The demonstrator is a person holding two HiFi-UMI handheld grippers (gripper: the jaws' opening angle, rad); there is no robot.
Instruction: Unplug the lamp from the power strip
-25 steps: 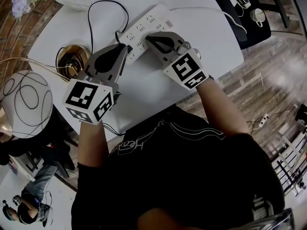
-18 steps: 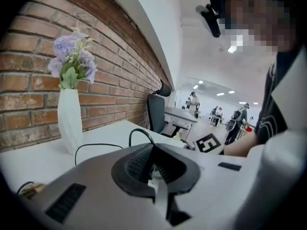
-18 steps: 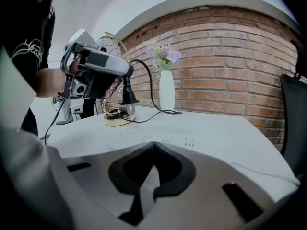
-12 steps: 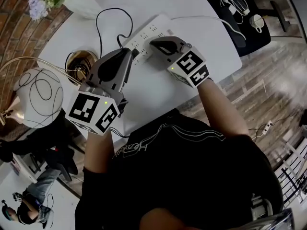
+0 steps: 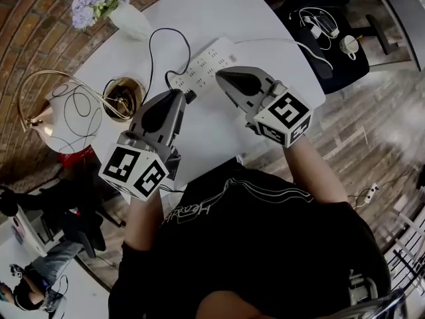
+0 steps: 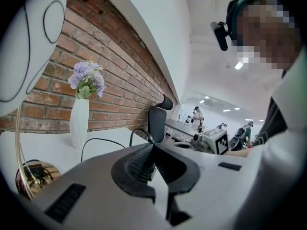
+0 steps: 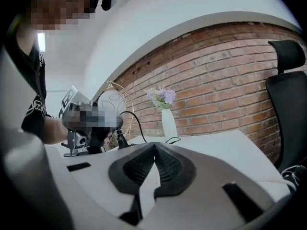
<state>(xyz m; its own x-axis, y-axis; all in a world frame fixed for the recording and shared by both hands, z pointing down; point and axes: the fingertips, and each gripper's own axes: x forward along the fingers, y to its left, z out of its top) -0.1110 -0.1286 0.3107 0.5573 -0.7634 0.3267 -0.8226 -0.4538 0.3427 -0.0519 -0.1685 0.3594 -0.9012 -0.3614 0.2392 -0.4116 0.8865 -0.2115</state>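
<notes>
The white power strip (image 5: 207, 60) lies on the round white table (image 5: 219, 125). My left gripper (image 5: 184, 97) is shut on the lamp's black plug (image 5: 191, 96), held just off the strip's near end. The right gripper view shows this plug (image 7: 118, 140) hanging from the left gripper's tip with its black cable (image 7: 135, 121) arching up. That cable (image 5: 154, 48) loops back to the lamp's gold base (image 5: 123, 98), beside the wire shade (image 5: 66, 111). My right gripper (image 5: 222, 74) hovers over the strip, shut and holding nothing (image 7: 154, 144). In the left gripper view the jaws (image 6: 153, 145) are closed and hide the plug.
A white vase of purple flowers (image 5: 126, 15) stands at the table's far side by the brick wall. The strip's white lead (image 5: 279, 40) runs right toward a black chair (image 5: 329, 32) with small items on it. The table's near edge is by my body.
Both grippers have drawn back from the strip and risen. The left one has carried the black plug away from the socket. The right one no longer rests on the strip.
</notes>
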